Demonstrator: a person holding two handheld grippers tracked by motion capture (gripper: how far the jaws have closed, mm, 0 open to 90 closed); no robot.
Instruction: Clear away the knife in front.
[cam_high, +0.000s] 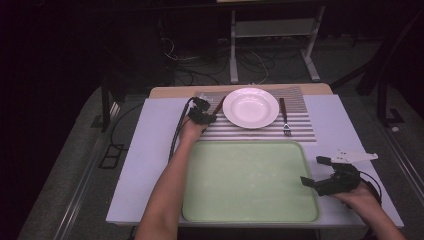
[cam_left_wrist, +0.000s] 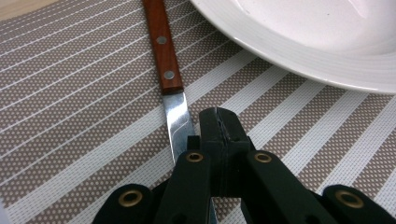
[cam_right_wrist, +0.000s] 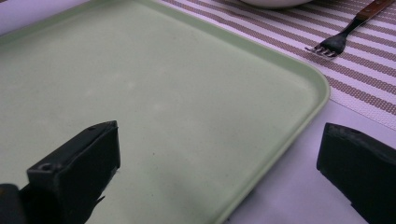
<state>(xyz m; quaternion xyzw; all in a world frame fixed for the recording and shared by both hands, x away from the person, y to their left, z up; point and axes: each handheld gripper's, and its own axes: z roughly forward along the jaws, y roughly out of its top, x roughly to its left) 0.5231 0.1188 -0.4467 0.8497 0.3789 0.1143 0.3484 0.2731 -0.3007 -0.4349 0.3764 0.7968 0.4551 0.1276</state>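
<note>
Left gripper (cam_left_wrist: 218, 140), jaws together, sits just beside the wooden-handled steel knife (cam_left_wrist: 168, 79) (long axis running ahead); right gripper (cam_right_wrist: 219, 163) gapes.

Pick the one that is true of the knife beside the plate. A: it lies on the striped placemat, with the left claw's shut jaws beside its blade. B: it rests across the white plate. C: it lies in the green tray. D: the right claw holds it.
A: in the left gripper view the knife lies flat on the striped placemat, and the left claw, jaws shut, sits beside its blade, next to the plate.
</note>
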